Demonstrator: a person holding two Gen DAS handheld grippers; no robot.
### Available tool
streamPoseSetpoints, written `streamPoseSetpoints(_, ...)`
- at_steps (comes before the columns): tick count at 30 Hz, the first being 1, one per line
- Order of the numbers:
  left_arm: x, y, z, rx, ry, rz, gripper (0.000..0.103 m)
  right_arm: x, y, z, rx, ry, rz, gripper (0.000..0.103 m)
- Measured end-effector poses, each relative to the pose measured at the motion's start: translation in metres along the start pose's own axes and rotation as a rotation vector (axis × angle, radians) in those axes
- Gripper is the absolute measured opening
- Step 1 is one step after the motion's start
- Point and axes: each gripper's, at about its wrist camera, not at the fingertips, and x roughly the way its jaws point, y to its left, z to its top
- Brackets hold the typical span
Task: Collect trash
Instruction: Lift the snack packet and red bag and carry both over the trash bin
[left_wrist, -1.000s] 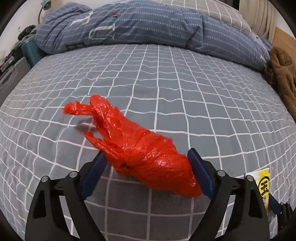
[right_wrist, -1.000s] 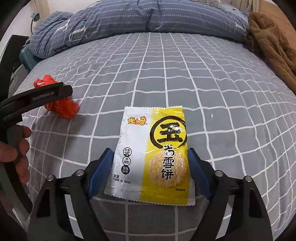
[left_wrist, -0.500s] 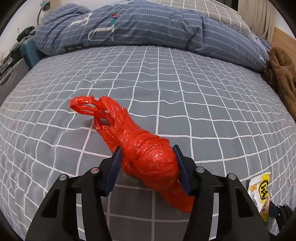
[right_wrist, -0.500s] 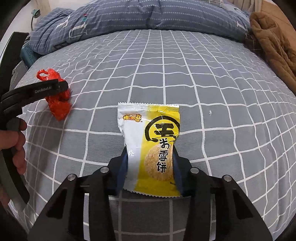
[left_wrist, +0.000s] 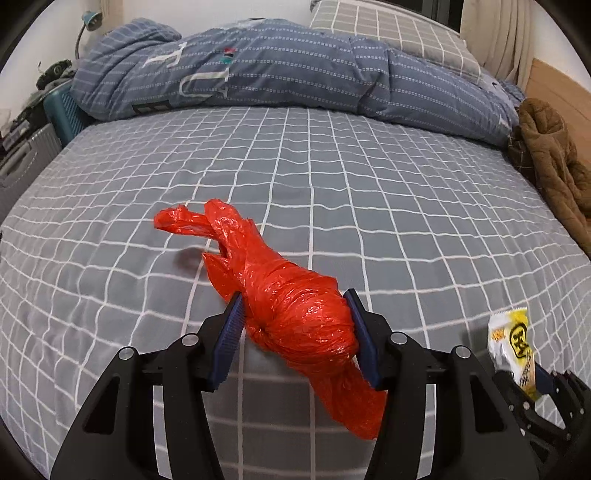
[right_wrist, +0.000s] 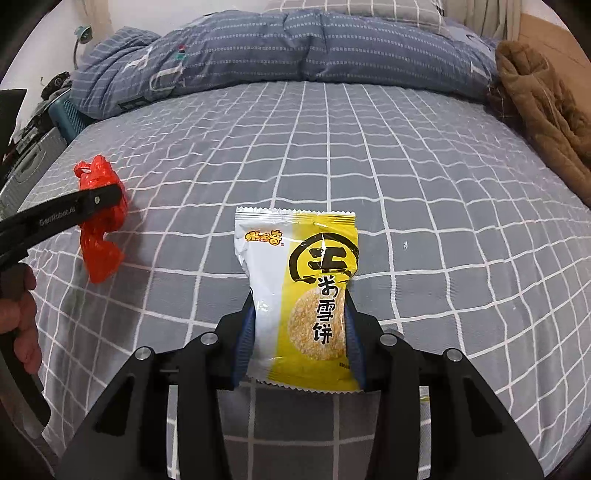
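both claws have closed since a second ago, when their pads stood wide on either side of the trash, and each piece now looks raised slightly off the bed.

left wrist view: the left claw (left_wrist: 295, 325) is clamped on the knotted middle of the red plastic bag (left_wrist: 291, 306), blue pads pressing in from both sides. the bag's torn handles trail forward of the claw and to its left, low over the grey checked bedsheet (left_wrist: 332, 192); its tail hangs back under the right pad. to do this well, keep the squeeze steady, since thin film slips and compresses, and raise it straight up so the loose handles do not drag or snag on the sheet. the right claw's packet shows low at the far right.

right wrist view: the right claw (right_wrist: 299, 325) grips the lower half of the yellow and white rice cracker packet (right_wrist: 299, 288), which stands up between the pads with its crimped top edge ahead of the claw. the packet buckles a little at the pinch, so a gentle hold is wise if a cracker is inside. far left of this claw, the red bag hangs from the left claw. a rolled blue duvet (right_wrist: 295, 48) and a brown jacket (right_wrist: 543, 96) lie well ahead.
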Motion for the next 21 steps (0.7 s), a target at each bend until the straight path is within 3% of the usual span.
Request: streamPoseSetpoints(21, -0.087, 0.003, -0.054, 0.011, 0.012, -0.053, 0.053, -0.078, 0.003, -0.034, 0.009, -0.035, 0.002, 0.041)
